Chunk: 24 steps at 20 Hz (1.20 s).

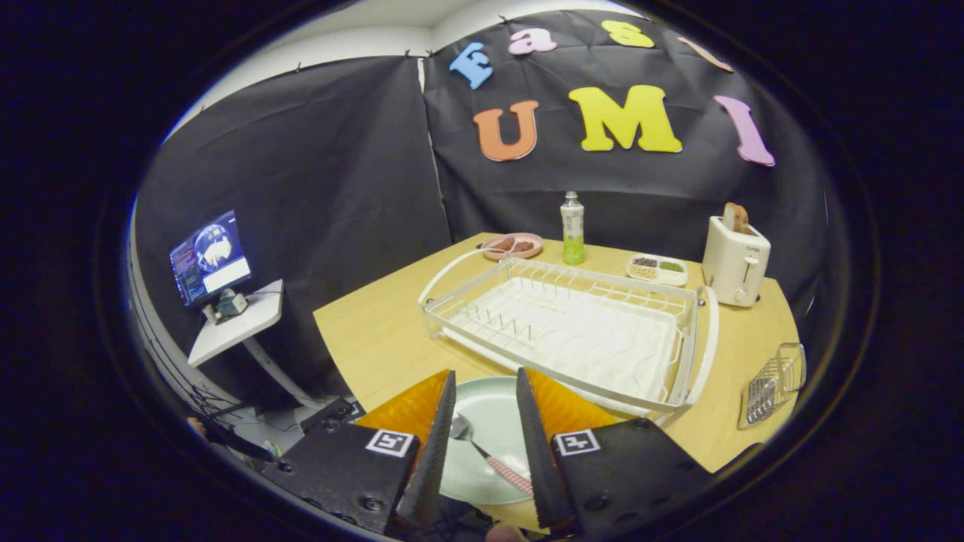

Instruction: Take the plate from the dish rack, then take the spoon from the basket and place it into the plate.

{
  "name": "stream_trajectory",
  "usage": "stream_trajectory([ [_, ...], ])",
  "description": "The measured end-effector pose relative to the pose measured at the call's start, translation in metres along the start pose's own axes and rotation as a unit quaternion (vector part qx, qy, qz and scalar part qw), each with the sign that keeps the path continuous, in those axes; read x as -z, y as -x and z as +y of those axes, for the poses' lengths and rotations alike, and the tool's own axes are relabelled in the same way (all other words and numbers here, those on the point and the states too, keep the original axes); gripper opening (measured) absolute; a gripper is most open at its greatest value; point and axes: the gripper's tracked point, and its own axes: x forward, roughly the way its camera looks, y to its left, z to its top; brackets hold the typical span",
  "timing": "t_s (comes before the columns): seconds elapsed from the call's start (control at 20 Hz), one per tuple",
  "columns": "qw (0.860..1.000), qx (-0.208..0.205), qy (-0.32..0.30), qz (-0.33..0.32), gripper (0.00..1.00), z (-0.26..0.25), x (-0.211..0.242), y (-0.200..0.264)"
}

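Monitor (209,257) is glowing on a side stand. We are holding the gripper (486,444) with jaws parted, gripping nothing — the spoon (489,455) is lying in the plate (489,421) between the fingers. Beyond, the dish rack (572,331) is sitting bare; the basket (772,384) is lying near the table's (369,331) edge.

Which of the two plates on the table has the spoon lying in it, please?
The pale green plate between the tool's open fingers holds the spoon; the pink plate sits beyond the dish rack.
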Motion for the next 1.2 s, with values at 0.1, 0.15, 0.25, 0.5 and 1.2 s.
stream_trajectory([
  [0.1, 1.000, 0.018, -0.011, -0.013, 0.72, -0.010, -0.003, 0.005],
  [0.15, 0.999, 0.030, -0.015, -0.022, 0.78, -0.017, -0.004, 0.009],
  [0.25, 0.997, 0.061, -0.015, -0.049, 0.91, -0.029, -0.012, 0.019],
  [0.5, 0.976, 0.164, -0.011, -0.144, 0.99, -0.062, -0.033, 0.065],
  [1.2, 0.907, 0.329, -0.034, -0.261, 1.00, -0.081, -0.010, 0.158],
])
